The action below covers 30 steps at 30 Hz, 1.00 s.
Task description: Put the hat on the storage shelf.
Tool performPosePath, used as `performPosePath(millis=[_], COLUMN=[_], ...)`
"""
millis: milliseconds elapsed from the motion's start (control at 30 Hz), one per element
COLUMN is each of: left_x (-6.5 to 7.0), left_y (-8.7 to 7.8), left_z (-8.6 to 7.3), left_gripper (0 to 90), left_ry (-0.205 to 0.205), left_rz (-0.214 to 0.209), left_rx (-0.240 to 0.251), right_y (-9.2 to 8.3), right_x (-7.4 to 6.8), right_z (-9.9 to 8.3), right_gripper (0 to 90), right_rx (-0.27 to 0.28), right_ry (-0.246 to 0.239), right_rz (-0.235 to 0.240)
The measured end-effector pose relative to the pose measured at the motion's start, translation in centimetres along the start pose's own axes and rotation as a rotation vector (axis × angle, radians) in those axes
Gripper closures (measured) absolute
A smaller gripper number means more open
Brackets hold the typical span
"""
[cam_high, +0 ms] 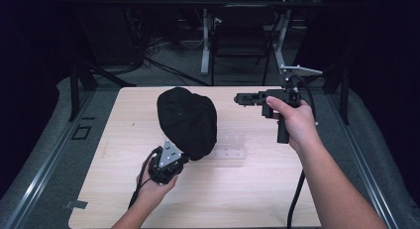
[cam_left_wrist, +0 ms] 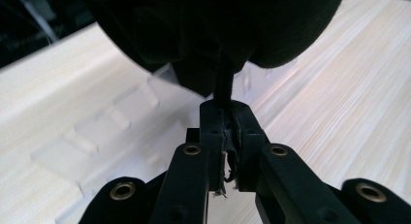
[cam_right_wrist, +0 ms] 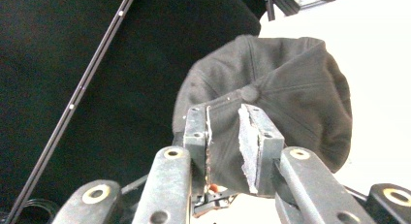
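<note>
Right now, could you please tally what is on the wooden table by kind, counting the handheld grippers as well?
Black caps: 1
Clear plastic holders: 1
Handheld grippers: 2, left gripper clamping the cap's edge, right gripper parted in the air
Total: 4

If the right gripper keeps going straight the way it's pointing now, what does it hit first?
Probably the black cap. The right gripper points left across the table toward it, and the cap sits dead ahead between its open fingers. Whether it would pass just above is hard to judge.
</note>
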<state>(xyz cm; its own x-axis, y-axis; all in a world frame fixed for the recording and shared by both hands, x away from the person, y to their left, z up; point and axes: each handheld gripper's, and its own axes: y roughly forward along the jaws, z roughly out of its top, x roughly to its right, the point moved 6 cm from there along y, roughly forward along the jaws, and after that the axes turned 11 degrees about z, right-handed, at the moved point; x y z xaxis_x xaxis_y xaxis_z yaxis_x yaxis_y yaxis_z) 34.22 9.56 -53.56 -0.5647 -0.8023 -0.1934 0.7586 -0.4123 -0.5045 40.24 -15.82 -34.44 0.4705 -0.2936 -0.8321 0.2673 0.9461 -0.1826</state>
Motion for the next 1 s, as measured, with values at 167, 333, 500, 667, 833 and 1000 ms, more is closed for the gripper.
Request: performPosePath(millis=[167,333,500,667,833,1000], left_x=[-0.4,-0.4,-0.4,-0.7,-1.5,-2.3], left_y=[0.0,-0.1,-0.2,-0.4,-0.9,-1.6], left_z=[-0.7,-1.0,-1.2,-1.3,-1.7,-2.6], left_gripper=[85.4,84.9,82.4,70.5,58.4,54.6], left_ry=[-0.022,-0.039,-0.046,-0.084,-0.151,-0.187], left_rz=[-0.003,-0.006,-0.005,-0.004,-0.027,-0.028], left_rx=[-0.007,0.002,0.006,0.021,0.027,0.017], right_y=[-0.9,-1.5,-1.9,-2.3,-2.9,-3.5], right_x=[0.6,0.9,0.9,0.8,1.4,1.8], right_z=[0.0,-0.2,-0.7,-1.0,-1.5,-1.9], right_gripper=[71.9,69.7,68.6,66.4,65.7,65.6], right_rx=[0.018,0.03,0.018,0.016,0.027,0.032], right_ry=[0.001,0.003,-0.004,-0.024,-0.032,-0.031], right_rz=[-0.021,-0.026,-0.035,-0.062,-0.098,-0.114])
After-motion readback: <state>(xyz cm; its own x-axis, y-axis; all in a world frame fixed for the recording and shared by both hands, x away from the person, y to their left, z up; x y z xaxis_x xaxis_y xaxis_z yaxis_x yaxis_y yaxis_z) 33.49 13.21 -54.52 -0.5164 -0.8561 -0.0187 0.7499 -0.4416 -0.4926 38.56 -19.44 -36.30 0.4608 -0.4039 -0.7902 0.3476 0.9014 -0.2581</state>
